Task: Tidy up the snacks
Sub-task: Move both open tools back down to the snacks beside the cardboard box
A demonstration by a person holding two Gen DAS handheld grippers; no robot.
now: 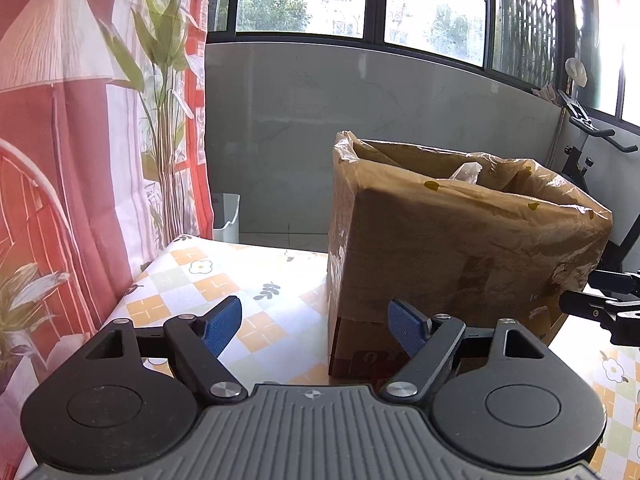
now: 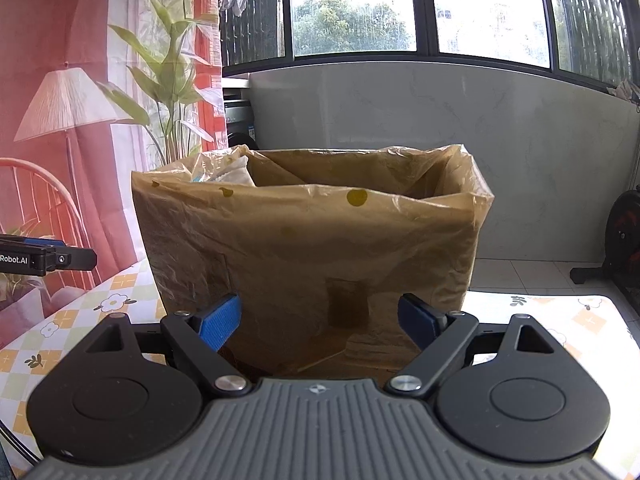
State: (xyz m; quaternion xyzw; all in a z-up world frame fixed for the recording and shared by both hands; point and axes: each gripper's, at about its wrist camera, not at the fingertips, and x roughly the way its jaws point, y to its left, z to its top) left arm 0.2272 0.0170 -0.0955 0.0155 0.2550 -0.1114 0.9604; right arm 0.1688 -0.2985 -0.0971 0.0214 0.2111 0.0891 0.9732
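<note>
lined box [image 2: 312,240] ahead of open jaws

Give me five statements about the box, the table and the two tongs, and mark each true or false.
1. The cardboard box is lined with a brownish plastic bag. True.
2. The left tongs are clamped on the box. False: they are open with nothing between the pads, and the box stands ahead of them, towards their right pad.
3. The box stands on a table covered with a checked, flowered cloth. True.
4. The right tongs hold a snack packet. False: they are open and empty, facing the box.
5. The box is closed with a lid. False: its top is open, and something pale pokes up inside.
</note>
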